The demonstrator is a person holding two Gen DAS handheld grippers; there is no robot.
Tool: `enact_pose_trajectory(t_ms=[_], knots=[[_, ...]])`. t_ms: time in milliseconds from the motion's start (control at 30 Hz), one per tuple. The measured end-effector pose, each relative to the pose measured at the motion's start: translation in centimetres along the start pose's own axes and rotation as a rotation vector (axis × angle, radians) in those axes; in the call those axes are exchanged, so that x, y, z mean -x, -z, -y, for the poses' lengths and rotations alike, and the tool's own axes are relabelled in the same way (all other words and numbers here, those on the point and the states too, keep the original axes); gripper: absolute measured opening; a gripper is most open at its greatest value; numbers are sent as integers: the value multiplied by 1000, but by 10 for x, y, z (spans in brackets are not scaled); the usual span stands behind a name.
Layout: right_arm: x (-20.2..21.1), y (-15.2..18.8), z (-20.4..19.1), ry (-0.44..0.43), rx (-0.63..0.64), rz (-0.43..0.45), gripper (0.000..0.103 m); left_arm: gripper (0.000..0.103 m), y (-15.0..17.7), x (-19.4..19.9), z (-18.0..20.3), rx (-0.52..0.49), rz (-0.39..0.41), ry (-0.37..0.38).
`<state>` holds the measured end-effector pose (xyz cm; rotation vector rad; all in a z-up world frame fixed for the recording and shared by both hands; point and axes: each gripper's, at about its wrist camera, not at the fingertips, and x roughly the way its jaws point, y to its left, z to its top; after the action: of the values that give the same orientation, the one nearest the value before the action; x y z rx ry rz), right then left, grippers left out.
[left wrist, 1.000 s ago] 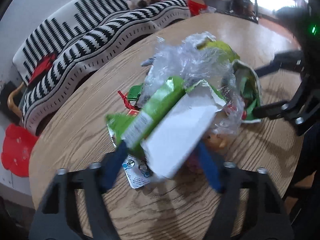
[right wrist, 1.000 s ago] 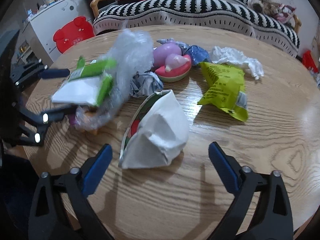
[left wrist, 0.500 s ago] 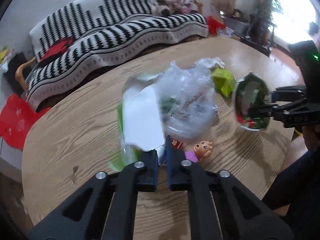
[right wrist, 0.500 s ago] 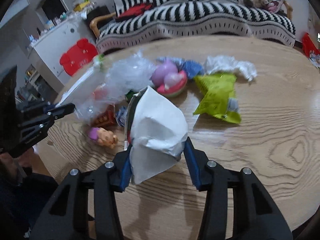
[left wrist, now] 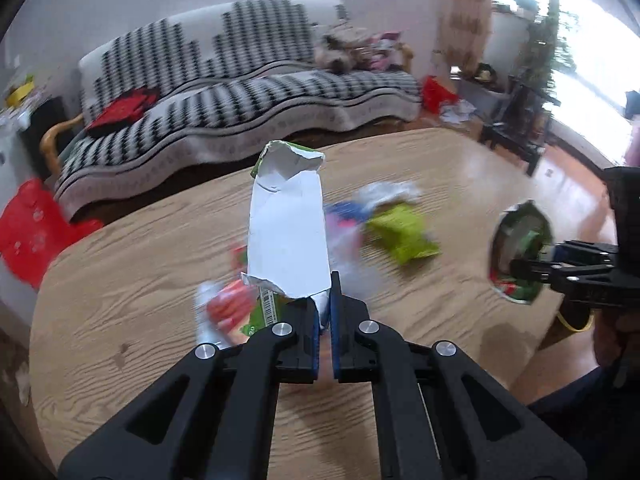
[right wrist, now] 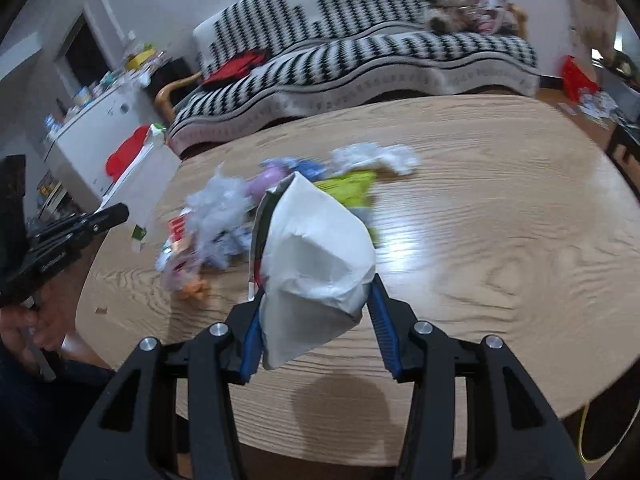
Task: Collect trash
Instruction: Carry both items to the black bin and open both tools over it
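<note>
You won't get any readable text here. The green wrapper [left wrist: 267,312] low in the centre of the left wrist view carries a barcode strip, digits too blurred to read. The black left gripper [right wrist: 60,256] at the left edge of the right wrist view has a small white marking on its arm, illegible. Print on the other packets is smeared by motion

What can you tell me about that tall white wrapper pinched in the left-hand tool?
The wrapper is a flattened snack packet, its white inner side facing the camera, with green printed edges and a barcode strip at the bottom. Its top is torn open and jagged. It looks like thin crinkled foil or plastic. It stands nearly upright above the table, clear of the other litter. Only the left gripper touches it, shut on its lower corner.
</note>
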<state>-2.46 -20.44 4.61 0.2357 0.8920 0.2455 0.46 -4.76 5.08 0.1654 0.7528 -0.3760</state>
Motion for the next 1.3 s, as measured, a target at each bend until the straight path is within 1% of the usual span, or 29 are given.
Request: enact_pose_trajectory(t_ms=[33,100,133,167,200,233,267,333,367,400,433,467,533,567,633,733,800,900,1000,1067,1133,1200,1300], knots=[[10,0,13,15,-27,14,47,3,-4,1,14,-13,7,18],[27,2,35,51,-67,39,47,3,-12,-2,49,-49,20,83],[40,3,52,84,-96,59,47,3,-17,-8,74,-67,26,131],[50,5,66,107,-121,76,47,3,-19,-13,88,-77,27,157],[56,7,76,123,-138,87,47,3,-21,-21,109,-92,28,201],[68,11,95,156,-176,108,47,3,-21,-27,124,-102,27,233],[80,19,114,188,-218,134,47,3,-23,-39,146,-110,16,286],[102,32,145,258,-261,168,47,3,-28,-59,193,-149,-37,353],[114,41,162,309,-284,186,47,3,-30,-63,215,-168,-38,380],[124,48,176,338,-304,197,47,3,-31,-67,233,-191,-40,397],[136,59,198,372,-343,208,47,3,-32,-71,254,-225,-41,413],[145,68,216,396,-377,215,47,3,-32,-75,279,-257,-40,433],[166,95,260,465,-458,219,47,3,-29,-83,316,-294,-52,478],[174,107,279,495,-496,217,47,3,-27,-88,340,-311,-64,514],[185,130,314,540,-574,201,47,3,-20,-93,368,-327,-77,563],[197,168,365,575,-698,162,47,3,-12,-105,420,-343,-113,669],[201,189,388,585,-756,139,47,3,-3,-115,449,-366,-128,713],[205,213,420,580,-860,127,47,3,16,-131,491,-413,-164,755],[204,222,433,595,-900,114,47,3,33,-156,528,-453,-214,769],[203,234,443,604,-934,113,47,3,40,-174,544,-454,-250,778],[196,233,454,600,-960,104,47,3,46,-186,557,-457,-277,786],[194,234,455,605,-970,101,47,3,50,-198,565,-468,-288,778],[192,233,459,610,-976,101,47,3,48,-217,574,-462,-311,775]])
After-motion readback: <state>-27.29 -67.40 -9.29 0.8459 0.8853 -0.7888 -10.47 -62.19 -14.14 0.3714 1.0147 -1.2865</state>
